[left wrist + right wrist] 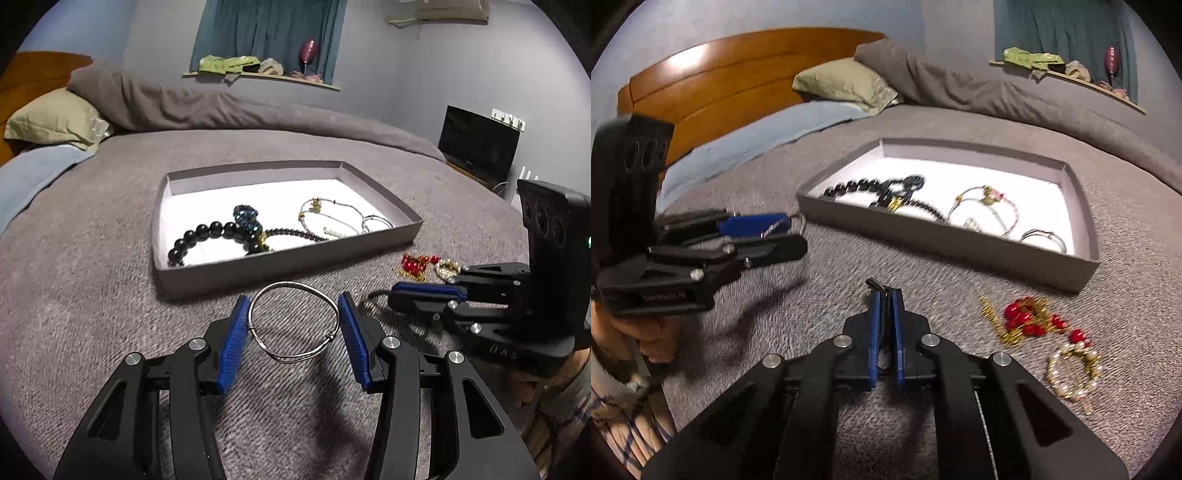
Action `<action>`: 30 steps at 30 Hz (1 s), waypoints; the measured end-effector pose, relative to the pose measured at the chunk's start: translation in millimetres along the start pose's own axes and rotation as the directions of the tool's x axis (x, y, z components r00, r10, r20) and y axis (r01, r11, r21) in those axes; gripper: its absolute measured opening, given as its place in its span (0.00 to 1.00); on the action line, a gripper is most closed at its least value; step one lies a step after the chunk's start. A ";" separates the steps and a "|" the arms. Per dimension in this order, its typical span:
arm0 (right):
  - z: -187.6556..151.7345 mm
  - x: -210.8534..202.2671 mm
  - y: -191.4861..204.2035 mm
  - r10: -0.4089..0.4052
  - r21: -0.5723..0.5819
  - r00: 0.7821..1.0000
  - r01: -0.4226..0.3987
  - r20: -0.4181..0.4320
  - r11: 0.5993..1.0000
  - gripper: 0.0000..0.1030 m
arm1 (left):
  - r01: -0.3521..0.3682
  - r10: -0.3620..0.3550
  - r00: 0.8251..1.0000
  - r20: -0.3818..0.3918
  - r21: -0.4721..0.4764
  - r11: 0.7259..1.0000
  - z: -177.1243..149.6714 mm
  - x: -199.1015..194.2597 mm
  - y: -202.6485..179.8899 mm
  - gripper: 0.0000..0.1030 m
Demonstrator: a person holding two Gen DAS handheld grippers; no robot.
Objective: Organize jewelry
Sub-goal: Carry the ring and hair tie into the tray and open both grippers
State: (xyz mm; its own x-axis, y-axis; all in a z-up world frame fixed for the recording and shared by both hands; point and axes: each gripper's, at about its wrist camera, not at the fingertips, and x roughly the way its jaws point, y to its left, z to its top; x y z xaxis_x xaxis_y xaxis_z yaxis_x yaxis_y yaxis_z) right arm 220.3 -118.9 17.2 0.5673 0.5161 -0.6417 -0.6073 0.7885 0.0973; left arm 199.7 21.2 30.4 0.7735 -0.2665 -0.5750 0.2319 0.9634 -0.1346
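- Left gripper (pixel 293 317): lettering on its body in the right wrist view is too blurred to read. Its fingers (pixel 232 343) stand about half open, clamped on a silver bangle (pixel 293 325) held above the bed (pixel 92 280), just before the tray.
- Tray (pixel 280 264): grey, on the bed; inside lie black beads (pixel 207 236), a blue beaded piece (pixel 248 218), a dark bead strand, thin wire bangles (pixel 332 214).
- Right gripper (pixel 885 295): body shows "DAS" in the left wrist view, partly cut off. Fingers pinched nearly together on a thin dark band (pixel 877 285).
- Red and gold beads (pixel 1030 319) and a pearl ring (pixel 1071 369) lie on the bed right of it, outside the tray.
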 end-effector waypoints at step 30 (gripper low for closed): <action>51.5 -21.2 -68.9 -0.101 0.173 0.974 0.067 0.201 0.983 0.06 | -0.007 0.004 0.998 0.056 0.049 0.999 54.1 50.4 -5.3 0.49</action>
State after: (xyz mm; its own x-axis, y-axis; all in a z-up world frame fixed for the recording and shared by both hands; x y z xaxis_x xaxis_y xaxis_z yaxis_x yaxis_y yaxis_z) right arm 278.8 -167.0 63.3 0.7260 0.4900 -0.4825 -0.4628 0.8671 0.1843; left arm 269.3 1.1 45.8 0.8064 -0.2639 -0.5293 0.2556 0.9625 -0.0905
